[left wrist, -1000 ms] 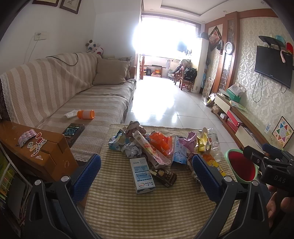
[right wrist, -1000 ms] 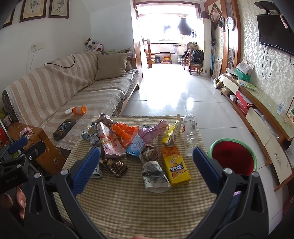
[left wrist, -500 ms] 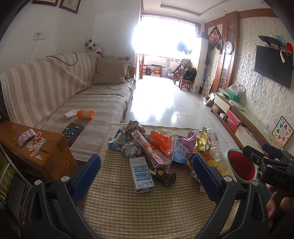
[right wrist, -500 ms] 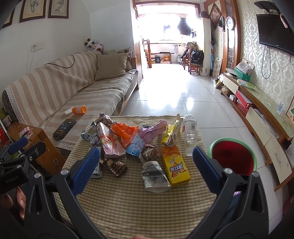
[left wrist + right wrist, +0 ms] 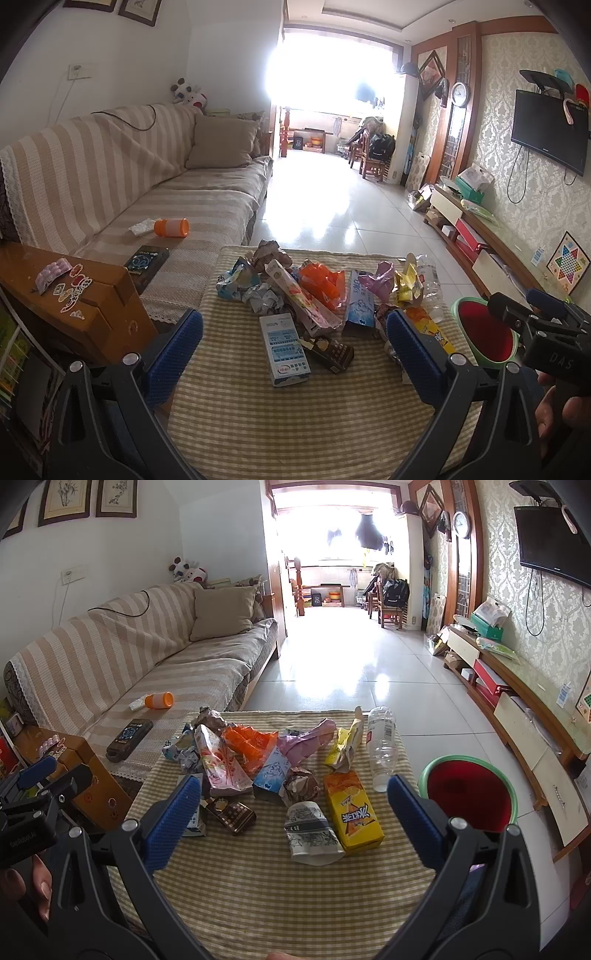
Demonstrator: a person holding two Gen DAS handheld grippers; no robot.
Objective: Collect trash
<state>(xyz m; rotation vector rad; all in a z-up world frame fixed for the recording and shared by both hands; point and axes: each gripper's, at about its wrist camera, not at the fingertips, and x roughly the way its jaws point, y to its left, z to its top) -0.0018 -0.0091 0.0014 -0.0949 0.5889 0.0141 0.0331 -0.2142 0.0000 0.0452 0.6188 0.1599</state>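
Trash lies heaped on a checked tablecloth (image 5: 280,424) (image 5: 258,893): a white and blue carton (image 5: 284,349), a brown chocolate wrapper (image 5: 330,352) (image 5: 231,816), an orange bag (image 5: 323,282) (image 5: 249,746), a yellow drink box (image 5: 352,814), a printed pouch (image 5: 310,829) and a clear bottle (image 5: 382,747). A green bin with a red liner (image 5: 485,334) (image 5: 471,797) stands right of the table. My left gripper (image 5: 293,354) is open above the near carton. My right gripper (image 5: 293,818) is open over the pouch and box. Neither holds anything.
A striped sofa (image 5: 147,192) runs along the left with an orange cup (image 5: 171,227) and a dark remote (image 5: 146,258) on it. A wooden side table (image 5: 66,295) sits at near left. A TV console (image 5: 524,716) lines the right wall; tiled floor (image 5: 351,657) stretches beyond.
Both views have shifted only slightly; the left gripper has edged a little toward the trash pile. Both grippers stay open and nothing on the table has moved.
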